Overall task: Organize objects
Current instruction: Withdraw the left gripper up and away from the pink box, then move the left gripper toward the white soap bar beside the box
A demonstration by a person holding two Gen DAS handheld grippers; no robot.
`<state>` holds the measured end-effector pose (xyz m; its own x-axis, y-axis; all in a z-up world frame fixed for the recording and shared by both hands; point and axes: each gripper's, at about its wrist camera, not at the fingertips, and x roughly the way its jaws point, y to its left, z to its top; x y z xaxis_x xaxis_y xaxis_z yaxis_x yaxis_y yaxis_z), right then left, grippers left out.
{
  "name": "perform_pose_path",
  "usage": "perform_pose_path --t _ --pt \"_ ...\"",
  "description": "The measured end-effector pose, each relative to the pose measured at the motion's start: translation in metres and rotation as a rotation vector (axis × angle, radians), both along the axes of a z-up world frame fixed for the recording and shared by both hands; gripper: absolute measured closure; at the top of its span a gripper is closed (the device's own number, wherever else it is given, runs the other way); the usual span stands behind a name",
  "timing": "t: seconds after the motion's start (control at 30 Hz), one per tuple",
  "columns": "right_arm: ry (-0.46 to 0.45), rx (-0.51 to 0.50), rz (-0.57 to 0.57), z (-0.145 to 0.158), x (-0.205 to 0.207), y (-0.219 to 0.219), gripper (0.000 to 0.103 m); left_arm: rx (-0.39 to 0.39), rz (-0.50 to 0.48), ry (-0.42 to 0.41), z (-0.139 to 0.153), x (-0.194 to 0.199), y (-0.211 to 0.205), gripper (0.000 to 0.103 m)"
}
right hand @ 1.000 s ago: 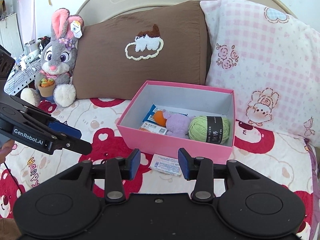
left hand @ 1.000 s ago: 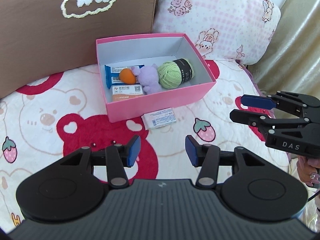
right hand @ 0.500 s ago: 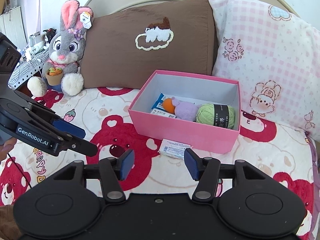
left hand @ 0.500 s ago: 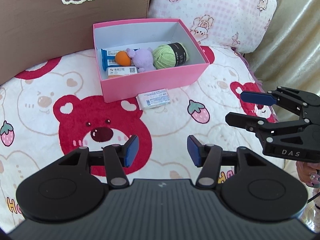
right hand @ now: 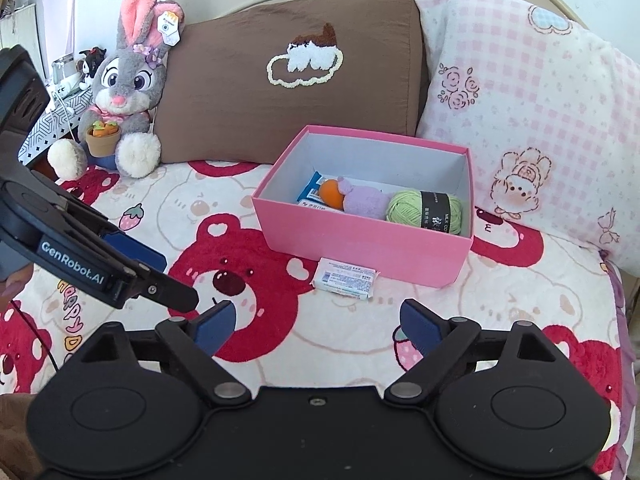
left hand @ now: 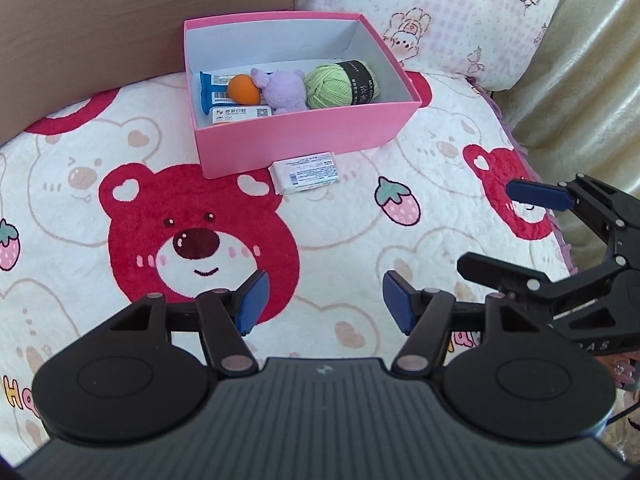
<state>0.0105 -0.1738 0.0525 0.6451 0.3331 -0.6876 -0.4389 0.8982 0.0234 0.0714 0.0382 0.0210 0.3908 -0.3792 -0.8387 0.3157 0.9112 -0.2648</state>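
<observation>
A pink box (left hand: 312,136) (right hand: 360,248) sits on the bear-print bedspread. It holds a green yarn ball (left hand: 340,84) (right hand: 424,210), a purple plush (left hand: 284,90) (right hand: 364,200), an orange ball (left hand: 243,89) (right hand: 332,194) and blue and white packets (left hand: 216,94). A white packet (left hand: 305,172) (right hand: 346,279) lies on the spread against the box's front wall. My left gripper (left hand: 322,306) is open and empty, well short of the packet. My right gripper (right hand: 316,326) is open and empty too; it also shows at the right of the left wrist view (left hand: 496,232).
A brown pillow (right hand: 288,76) and a pink checked pillow (right hand: 532,100) lean behind the box. A grey bunny plush (right hand: 120,92) sits at the far left. The bed edge and a curtain (left hand: 580,60) are on the right.
Both grippers have drawn back from the box, which now looks farther away. Both sets of jaws have opened a little wider. The white packet has not moved.
</observation>
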Motion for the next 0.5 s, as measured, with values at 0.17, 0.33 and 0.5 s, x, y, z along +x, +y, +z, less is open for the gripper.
perform_pose_path --t 0.17,0.33,0.5 --pt "0.003 -0.008 0.007 -0.008 0.0 0.003 0.011 -0.002 0.029 0.025 -0.011 0.008 0.004 0.034" --pt "0.009 0.01 0.024 -0.017 0.005 0.004 0.011 -0.012 0.07 0.05 -0.025 0.019 0.009 0.022" --pt "0.019 0.022 0.056 -0.033 0.018 0.007 0.01 0.031 0.124 0.034 -0.04 0.032 0.01 0.014"
